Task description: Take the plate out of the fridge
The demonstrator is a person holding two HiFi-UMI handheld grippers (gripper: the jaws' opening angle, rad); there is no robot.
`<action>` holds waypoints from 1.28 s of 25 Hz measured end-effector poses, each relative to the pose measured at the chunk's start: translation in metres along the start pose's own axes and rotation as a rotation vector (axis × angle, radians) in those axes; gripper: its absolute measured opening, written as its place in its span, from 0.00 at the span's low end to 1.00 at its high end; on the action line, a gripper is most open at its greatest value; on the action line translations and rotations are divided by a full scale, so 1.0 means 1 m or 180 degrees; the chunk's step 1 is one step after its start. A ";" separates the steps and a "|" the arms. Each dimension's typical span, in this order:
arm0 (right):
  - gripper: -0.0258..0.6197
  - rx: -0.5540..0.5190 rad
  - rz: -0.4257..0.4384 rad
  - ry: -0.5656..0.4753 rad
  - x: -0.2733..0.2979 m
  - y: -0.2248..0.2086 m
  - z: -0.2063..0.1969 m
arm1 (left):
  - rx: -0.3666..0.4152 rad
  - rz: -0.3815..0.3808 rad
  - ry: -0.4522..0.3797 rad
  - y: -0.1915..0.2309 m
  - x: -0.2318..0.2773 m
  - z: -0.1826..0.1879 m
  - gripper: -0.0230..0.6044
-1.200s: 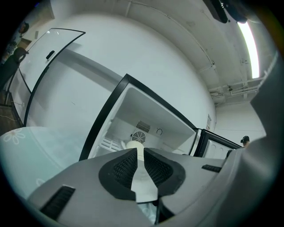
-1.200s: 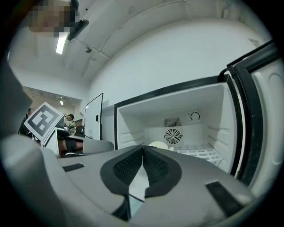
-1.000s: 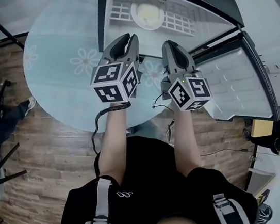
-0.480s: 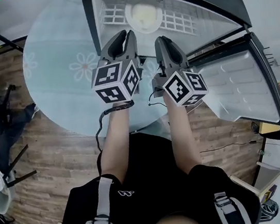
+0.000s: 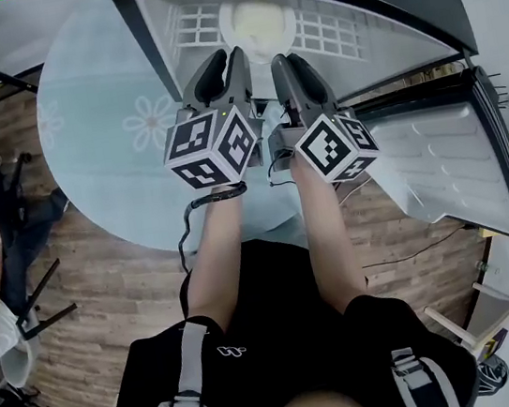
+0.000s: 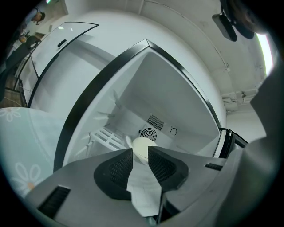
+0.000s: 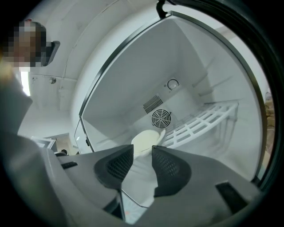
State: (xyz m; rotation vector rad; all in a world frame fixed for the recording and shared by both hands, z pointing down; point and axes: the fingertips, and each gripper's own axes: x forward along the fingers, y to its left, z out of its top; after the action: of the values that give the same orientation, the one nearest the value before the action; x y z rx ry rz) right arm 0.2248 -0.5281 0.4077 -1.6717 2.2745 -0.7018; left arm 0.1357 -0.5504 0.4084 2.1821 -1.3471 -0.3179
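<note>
The plate (image 5: 258, 25) lies deep in the open fridge (image 5: 371, 33), at twelve o'clock from left claw (image 5: 234, 55) and right claw (image 5: 276, 58) alike, both spread and empty, the right's jaws having just been opening.

Round table (image 5: 104, 144), fridge (image 5: 391, 40) on it, plate (image 5: 258, 25) inside

left tool (image 5: 220, 68), right tool (image 5: 289, 67): nearer plate (image 5: 258, 23); right jaws just opened, empty

Fridge (image 5: 140, 44) open ahead, door (image 5: 447, 159) aside at right, wire shelf (image 7: 199, 122) beside plate (image 7: 145, 141)
</note>
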 end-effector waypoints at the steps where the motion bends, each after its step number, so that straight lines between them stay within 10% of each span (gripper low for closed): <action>1: 0.25 0.0033 0.0001 0.0012 0.002 -0.001 -0.002 | -0.0055 -0.0021 0.0020 0.001 0.002 -0.002 0.21; 32: 0.17 0.0949 0.0365 0.0028 0.020 0.001 -0.004 | -0.0534 -0.0358 0.0230 -0.001 0.016 -0.011 0.20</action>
State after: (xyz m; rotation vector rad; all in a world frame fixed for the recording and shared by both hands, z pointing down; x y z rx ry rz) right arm 0.2158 -0.5458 0.4125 -1.3930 2.1253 -0.9671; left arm 0.1489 -0.5606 0.4184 2.1120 -1.1197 -0.3769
